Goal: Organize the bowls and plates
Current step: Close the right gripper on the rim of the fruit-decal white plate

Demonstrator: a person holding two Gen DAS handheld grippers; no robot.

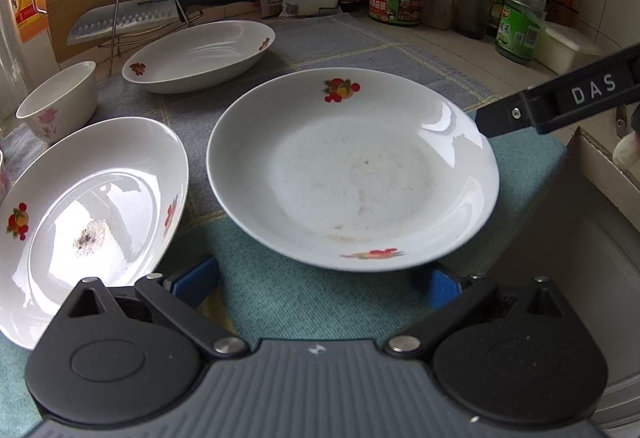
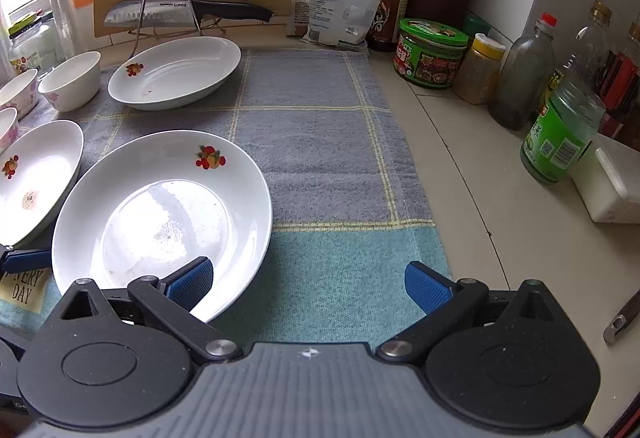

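Plate (image 1: 352,174) with fruit decals is sitting on the checked towel (image 2: 320,142) near the worktop's front edge, dried residue showing in its well. Left gripper (image 1: 316,284) is hovering just in front of the plate's near rim, blue pads spread wide and gripping nothing; the rim is overlapping the right pad in view, contact unclear. Right gripper (image 2: 308,284) is also spread wide with nothing between the pads, its left pad lying over the plate's right rim; whether it is touching cannot be told. In the left wrist view its finger is reaching in from the right edge, reading "DAS".

Second plate (image 1: 92,206), tilted, is sitting just left of the first. Oval dish (image 2: 176,72) is lying further back, small bowl (image 2: 72,80) beside it toward the back-left corner.

Readable writing: knife (image 2: 160,14) on a wire rack is showing "SUPER"-like lettering; a towel patch (image 2: 22,284) is reading "EVERY DAY". Green-lidded jar (image 2: 430,52) and green-label bottle (image 2: 560,138) are carrying Chinese text, too small to read.
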